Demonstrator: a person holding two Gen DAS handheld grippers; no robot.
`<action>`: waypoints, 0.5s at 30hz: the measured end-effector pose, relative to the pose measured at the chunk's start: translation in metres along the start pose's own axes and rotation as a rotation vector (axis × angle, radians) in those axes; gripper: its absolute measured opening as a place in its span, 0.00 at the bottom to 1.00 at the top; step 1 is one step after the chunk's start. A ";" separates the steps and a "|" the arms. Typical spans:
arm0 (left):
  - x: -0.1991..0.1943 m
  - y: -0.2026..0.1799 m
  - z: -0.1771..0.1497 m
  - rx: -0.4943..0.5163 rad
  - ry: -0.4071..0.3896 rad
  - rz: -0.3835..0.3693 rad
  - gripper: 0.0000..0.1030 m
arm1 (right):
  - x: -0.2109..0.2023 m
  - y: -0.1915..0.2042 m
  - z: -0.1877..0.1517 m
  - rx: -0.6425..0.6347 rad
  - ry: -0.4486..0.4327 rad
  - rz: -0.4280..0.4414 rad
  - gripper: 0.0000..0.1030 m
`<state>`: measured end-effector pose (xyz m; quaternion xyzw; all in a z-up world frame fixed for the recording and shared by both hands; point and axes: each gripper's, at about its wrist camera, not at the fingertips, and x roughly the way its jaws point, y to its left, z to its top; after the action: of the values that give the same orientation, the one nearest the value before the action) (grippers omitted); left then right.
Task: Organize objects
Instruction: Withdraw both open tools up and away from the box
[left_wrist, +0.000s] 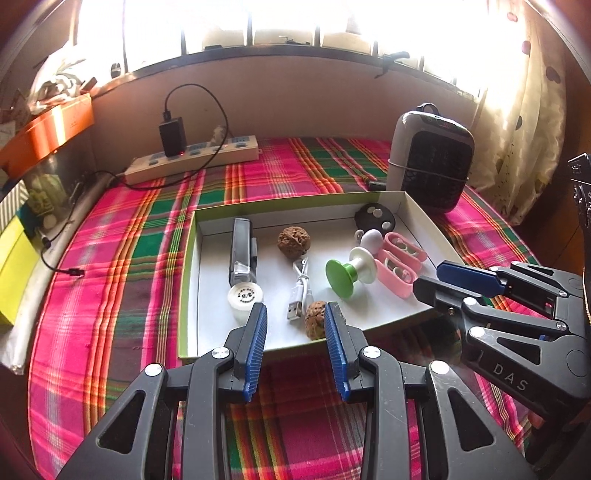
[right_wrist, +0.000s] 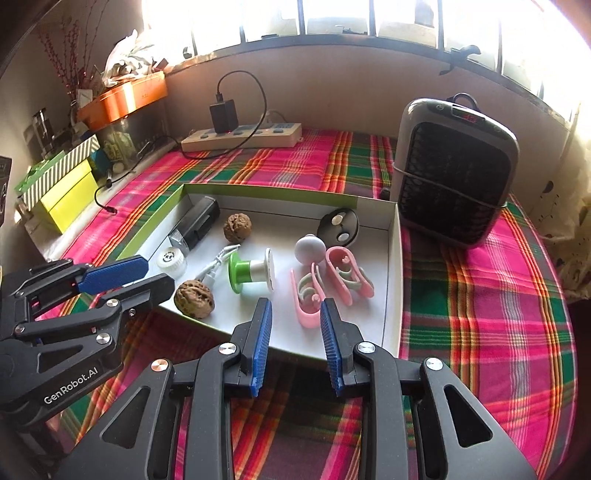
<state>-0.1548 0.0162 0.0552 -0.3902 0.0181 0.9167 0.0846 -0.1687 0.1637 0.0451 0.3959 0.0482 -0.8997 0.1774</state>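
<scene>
Both hand-held grippers, left (left_wrist: 295, 314) and right (right_wrist: 295, 308), hang empty, jaws apart; dipping carelessly could knock the near walnut (left_wrist: 314, 319) from the tray (left_wrist: 373, 317).

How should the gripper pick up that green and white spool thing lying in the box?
Probably by the thin white stem between its two discs, coming down from above. The spool lies on its side in the box, so the green disc and white disc stand up like walls and the narrow middle is left clear for the pads to close across. The discs themselves look too wide.
</scene>
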 end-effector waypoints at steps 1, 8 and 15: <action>-0.002 0.000 -0.001 -0.003 -0.002 0.008 0.29 | -0.002 0.000 -0.001 0.002 -0.003 -0.006 0.28; -0.016 -0.001 -0.017 -0.013 -0.008 0.044 0.29 | -0.015 0.006 -0.014 0.016 -0.014 0.000 0.28; -0.019 0.000 -0.033 -0.032 0.017 0.052 0.29 | -0.022 0.016 -0.029 -0.007 -0.010 -0.026 0.28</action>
<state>-0.1183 0.0105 0.0460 -0.3987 0.0142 0.9154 0.0544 -0.1293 0.1611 0.0423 0.3901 0.0555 -0.9037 0.1673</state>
